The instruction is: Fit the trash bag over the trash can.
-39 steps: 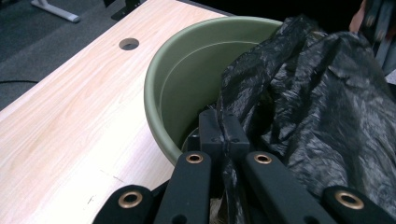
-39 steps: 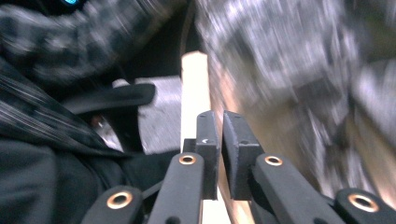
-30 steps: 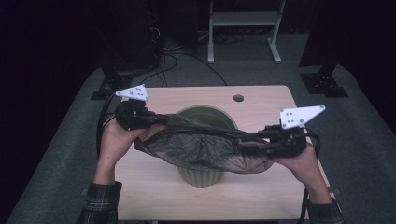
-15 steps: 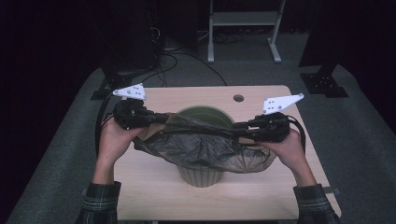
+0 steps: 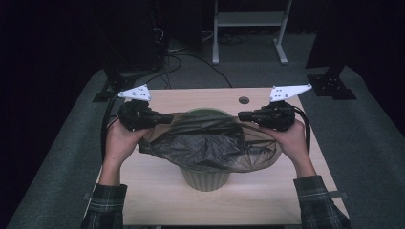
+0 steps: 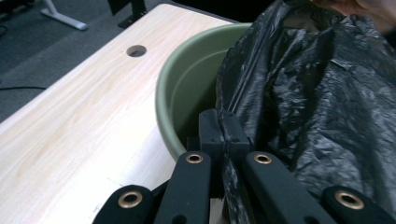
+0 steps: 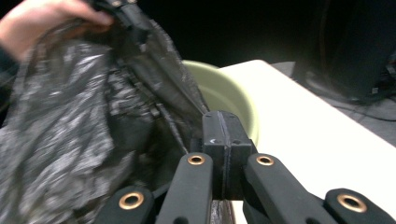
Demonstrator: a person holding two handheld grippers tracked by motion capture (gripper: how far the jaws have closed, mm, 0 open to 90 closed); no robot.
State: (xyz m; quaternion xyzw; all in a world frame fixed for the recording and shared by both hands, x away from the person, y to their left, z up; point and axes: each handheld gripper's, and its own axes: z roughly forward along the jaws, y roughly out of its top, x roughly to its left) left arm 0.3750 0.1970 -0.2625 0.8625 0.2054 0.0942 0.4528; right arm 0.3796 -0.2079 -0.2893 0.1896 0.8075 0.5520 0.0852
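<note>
Fingers of the left gripper (image 5: 165, 118) and right gripper (image 5: 244, 115) each pinch the black bag (image 5: 210, 148), right just closing, stretching it over the green bin (image 5: 206, 177) at the tabletop's (image 5: 157, 195) centre. Bare wood rings the bin; a grommet hole (image 5: 244, 100) lies at 1 o'clock, grey carpet (image 5: 62, 157) beyond the edges.

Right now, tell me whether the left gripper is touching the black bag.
Touching. The left gripper view shows the left gripper shut on a fold of the black bag.

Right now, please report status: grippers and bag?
Left gripper and right gripper shut on black bag. Bag spread over green bin. Nothing in the way.
</note>
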